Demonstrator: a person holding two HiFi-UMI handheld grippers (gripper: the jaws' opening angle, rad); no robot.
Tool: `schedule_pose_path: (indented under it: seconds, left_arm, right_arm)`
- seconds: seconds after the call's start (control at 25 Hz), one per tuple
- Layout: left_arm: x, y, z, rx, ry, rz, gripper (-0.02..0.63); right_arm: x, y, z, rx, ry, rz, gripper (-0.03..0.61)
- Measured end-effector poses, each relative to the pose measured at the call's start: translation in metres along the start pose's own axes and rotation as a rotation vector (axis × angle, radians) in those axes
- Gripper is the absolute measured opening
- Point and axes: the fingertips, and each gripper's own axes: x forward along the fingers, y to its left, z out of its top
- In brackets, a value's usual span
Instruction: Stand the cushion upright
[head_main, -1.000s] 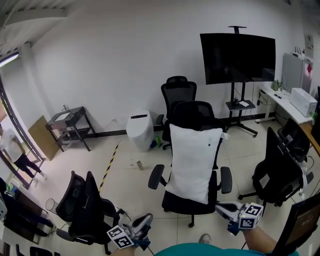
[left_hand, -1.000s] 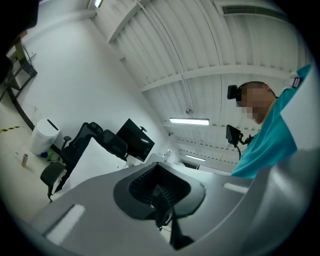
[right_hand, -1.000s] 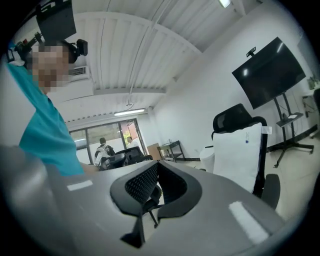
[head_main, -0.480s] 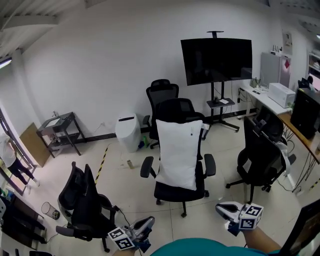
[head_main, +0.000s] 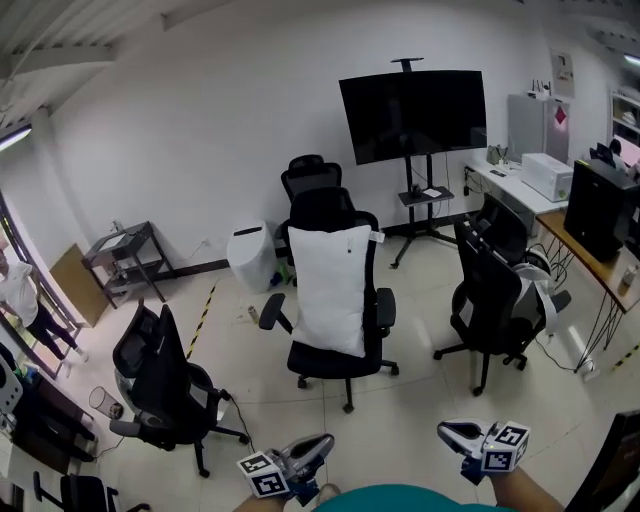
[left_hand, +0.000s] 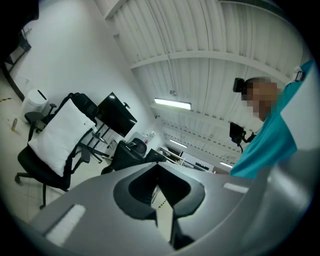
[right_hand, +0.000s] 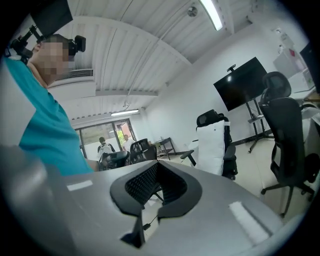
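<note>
The white cushion (head_main: 328, 290) stands upright on the seat of a black office chair (head_main: 340, 362), leaning against its backrest, in the middle of the room. It also shows in the left gripper view as the cushion (left_hand: 60, 132) and in the right gripper view as the cushion (right_hand: 212, 150). My left gripper (head_main: 322, 443) is at the bottom edge of the head view, shut and holding nothing. My right gripper (head_main: 447, 431) is at the bottom right, also shut and holding nothing. Both are well back from the chair, with bare floor between.
Another black chair (head_main: 160, 385) stands at the left and one (head_main: 490, 300) at the right. A television on a stand (head_main: 412, 115), a white bin (head_main: 250, 255) and a metal cart (head_main: 125, 255) line the back wall. A desk (head_main: 560, 225) runs along the right.
Both grippers have drawn back from the chair, which now sits farther off in the head view. The cushion stays upright on the seat. The jaws look the same.
</note>
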Motion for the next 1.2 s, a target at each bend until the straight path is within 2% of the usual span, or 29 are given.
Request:
schedule_pose_path:
  seconds: [0.16, 0.32, 0.52, 0.68, 0.92, 1.04, 1.2]
  left_arm:
    - [0.000, -0.046, -0.018, 0.068, 0.053, -0.009, 0.011]
    - [-0.027, -0.060, -0.011, 0.087, 0.019, 0.034, 0.011]
    - [-0.090, -0.063, 0.001, 0.096, -0.029, 0.071, 0.011]
    - [-0.150, -0.056, 0.011, 0.099, -0.049, 0.074, 0.011]
    - [-0.235, -0.047, 0.010, 0.089, -0.040, 0.048, 0.011]
    - [-0.257, -0.044, 0.003, 0.081, -0.017, 0.047, 0.011]
    - [-0.258, -0.049, -0.001, 0.076, -0.041, 0.062, 0.011]
  right_arm:
    - [-0.031, 0.017, -0.011, 0.017, -0.010, 0.032, 0.003]
    - [-0.031, 0.037, -0.012, 0.012, -0.022, 0.069, 0.003]
    - [0.000, 0.082, -0.021, -0.001, -0.018, 0.101, 0.002]
    - [0.037, 0.123, -0.024, -0.002, -0.038, 0.087, 0.002]
    - [0.086, 0.182, -0.051, 0.086, -0.079, 0.029, 0.002]
    - [0.098, 0.196, -0.064, 0.137, -0.081, 0.007, 0.000]
    - [0.096, 0.206, -0.072, 0.090, -0.034, 0.001, 0.000]
